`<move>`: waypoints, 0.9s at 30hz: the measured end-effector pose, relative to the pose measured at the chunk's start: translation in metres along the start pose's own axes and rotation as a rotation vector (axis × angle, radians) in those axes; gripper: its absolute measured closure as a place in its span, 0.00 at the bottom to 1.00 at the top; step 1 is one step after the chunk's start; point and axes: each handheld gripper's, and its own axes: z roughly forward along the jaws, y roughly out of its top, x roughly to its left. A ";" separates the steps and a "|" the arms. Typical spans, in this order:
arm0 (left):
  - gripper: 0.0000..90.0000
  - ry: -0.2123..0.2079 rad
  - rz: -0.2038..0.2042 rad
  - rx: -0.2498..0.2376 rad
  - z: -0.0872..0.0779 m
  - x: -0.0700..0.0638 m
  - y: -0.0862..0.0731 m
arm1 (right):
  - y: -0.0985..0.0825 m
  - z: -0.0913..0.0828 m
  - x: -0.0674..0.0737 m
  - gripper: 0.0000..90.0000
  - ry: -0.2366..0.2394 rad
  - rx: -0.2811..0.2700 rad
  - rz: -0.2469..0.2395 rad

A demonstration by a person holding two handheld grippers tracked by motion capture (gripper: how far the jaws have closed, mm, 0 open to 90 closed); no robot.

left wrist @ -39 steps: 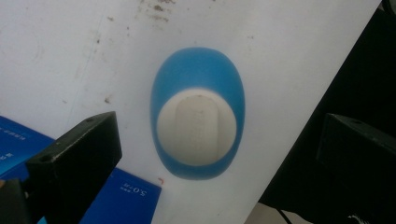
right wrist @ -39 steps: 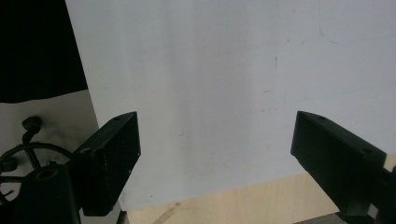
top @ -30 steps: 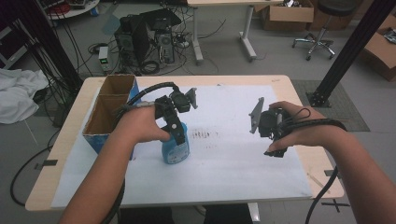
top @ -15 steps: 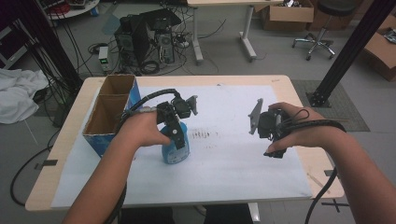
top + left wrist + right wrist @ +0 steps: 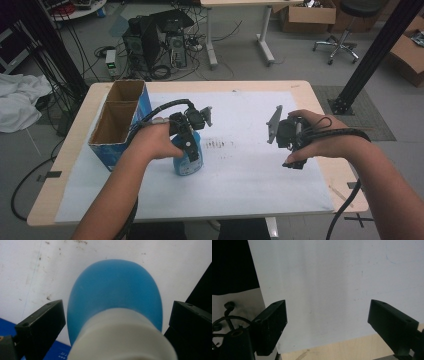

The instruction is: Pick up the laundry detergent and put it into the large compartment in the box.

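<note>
the bottle (image 5: pixel 188 159), blue with a white neck, is seen standing upright on the white sheet (image 5: pixel 250 165), just right of the box (image 5: pixel 118 121) and near the sheet's front half. in the left gripper view the bottle (image 5: pixel 115 297) is seen from above, its white neck close to the camera and its rounded blue shoulder bulging between the two jaws. the left gripper (image 5: pixel 186 142) is held over it with the jaws spread, one on each side of the shoulder, and no contact is seen on either side.

the bottle is judged to be light plastic, fairly stiff at the neck and somewhat yielding in the body; its smooth, curved shoulder is likely to slip under a pinch. the neck, or the body just below the shoulder, is judged the safer place to be taken, with the jaws set square across it.

the right gripper (image 5: pixel 280 131) is held well to the right of the bottle, above the sheet, its jaws wide apart and nothing between them (image 5: pixel 327 325).

against the frame of half a second ago, little is changed: the bottle is found in the same spot, and the left gripper is seen slightly lower about its top. the right gripper is not seen to have shifted.
</note>
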 end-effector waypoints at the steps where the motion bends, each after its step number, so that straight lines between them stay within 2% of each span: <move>1: 0.01 0.002 0.003 0.000 0.000 0.000 0.000 | 0.000 0.000 0.000 0.18 -0.002 0.002 0.000; 7: 0.04 0.023 0.013 -0.003 0.000 0.000 0.001 | 0.000 0.002 -0.002 0.18 0.000 -0.001 0.002; 14: 0.11 0.041 0.025 0.002 0.000 -0.002 0.001 | 0.001 0.003 -0.002 0.18 0.000 -0.001 0.002; 17: 0.16 0.047 0.017 -0.004 0.000 -0.002 0.001 | 0.001 0.003 -0.002 0.18 0.003 0.000 0.004; 27: 0.20 0.050 0.015 -0.007 0.001 -0.001 0.001 | -0.001 0.005 -0.003 0.18 0.007 0.000 0.009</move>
